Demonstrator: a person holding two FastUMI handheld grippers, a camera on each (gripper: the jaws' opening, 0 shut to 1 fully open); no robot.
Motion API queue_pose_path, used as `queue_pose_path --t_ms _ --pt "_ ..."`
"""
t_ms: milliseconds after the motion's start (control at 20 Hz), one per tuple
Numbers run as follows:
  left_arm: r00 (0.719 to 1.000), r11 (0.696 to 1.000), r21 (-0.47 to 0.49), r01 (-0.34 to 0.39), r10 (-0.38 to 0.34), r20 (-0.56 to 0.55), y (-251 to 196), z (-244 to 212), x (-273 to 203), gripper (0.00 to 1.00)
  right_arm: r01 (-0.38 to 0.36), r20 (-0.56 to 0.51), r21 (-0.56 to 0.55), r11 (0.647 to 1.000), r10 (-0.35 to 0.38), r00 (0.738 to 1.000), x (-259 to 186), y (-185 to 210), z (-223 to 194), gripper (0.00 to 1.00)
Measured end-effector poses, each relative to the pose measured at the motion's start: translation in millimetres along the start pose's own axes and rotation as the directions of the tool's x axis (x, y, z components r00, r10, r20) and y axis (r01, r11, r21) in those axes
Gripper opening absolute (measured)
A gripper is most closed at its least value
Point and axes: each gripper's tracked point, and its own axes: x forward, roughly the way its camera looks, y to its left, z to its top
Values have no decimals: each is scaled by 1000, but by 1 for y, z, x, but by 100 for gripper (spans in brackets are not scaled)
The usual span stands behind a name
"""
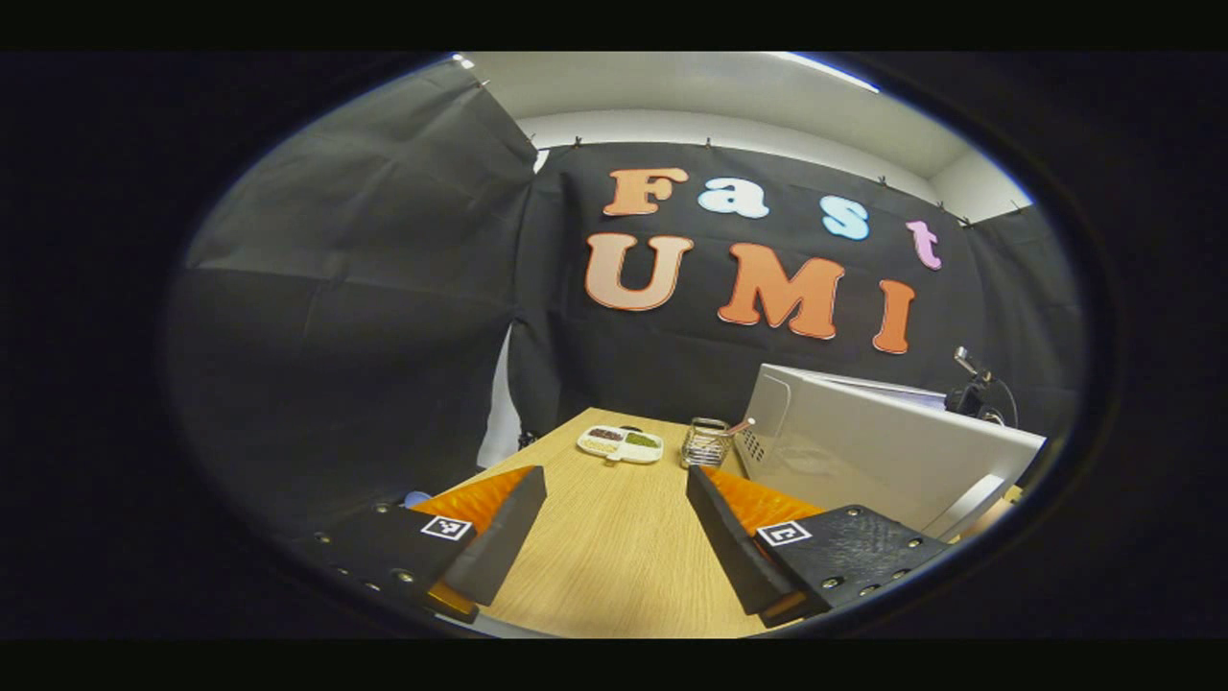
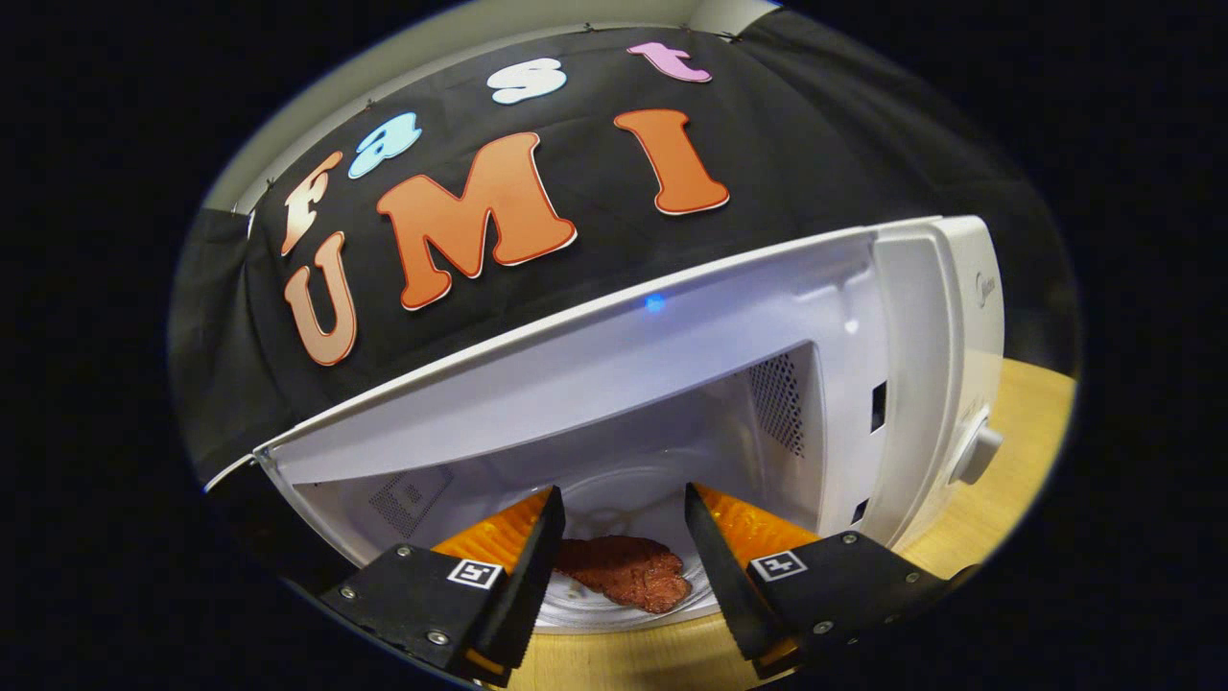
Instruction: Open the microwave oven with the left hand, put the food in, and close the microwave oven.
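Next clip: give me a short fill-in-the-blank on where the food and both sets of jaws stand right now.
1. The microwave door is ____.
2. The piece of meat lies ____ the microwave, on its round plate.
3. The right gripper has its jaws ____, holding nothing.
4. Ahead of the left gripper, the divided tray rests on the wooden ____.

Missing words: open; inside; open; table
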Motion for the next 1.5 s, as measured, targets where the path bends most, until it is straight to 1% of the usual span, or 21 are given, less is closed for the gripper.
queue_pose_path --t_ms 50,100,150,350,500,650,850,1000,1250,1350,1400,1500 --pt "1000 1000 1 5 -5 0 -3 -1 0 91 -4 3 -27 1000 4 1000 -6 -1 3 83" --pt "1000 1000 2 11 -11 2 -6 -1 -1 91 -6 5 -53 999 6 1000 -13 -4 6 91" --pt "1000 1000 2 19 -19 3 -10 1 -2 91 -10 6 -80 997 10 1000 -20 -5 9 94" --pt "999 999 2 46 -46 26 -22 7 -8 92 -38 -24 -196 980 34 999 -54 -16 22 94" --pt "997 999 8 54 -54 57 -31 18 -13 92 -67 -25 -250 966 63 998 -84 -28 45 95" --pt "996 999 4 51 -51 71 -38 22 -16 91 -84 -21 -267 960 81 996 -112 -42 71 94" --pt "997 998 5 60 -60 54 -47 16 -19 91 -134 -20 -237 962 133 991 -155 -57 105 95" --pt "998 998 7 55 -55 31 -49 9 -21 91 -142 -20 -239 960 141 990 -180 -78 129 95" --pt "999 999 33 31 -32 8 -57 -1 -25 91 -95 15 -275 957 103 995 -214 -123 173 95" --pt "998 998 38 54 -53 -25 -69 -11 -28 91 -76 41 -271 960 90 995 -225 -138 186 95" --pt "998 998 38 54 -53 -25 -74 -12 -30 92 -71 55 -268 961 89 995 -230 -143 192 95" --pt "998 996 61 59 -57 -39 -85 -16 -26 65 -72 60 -267 961 92 994 -239 -149 197 94"
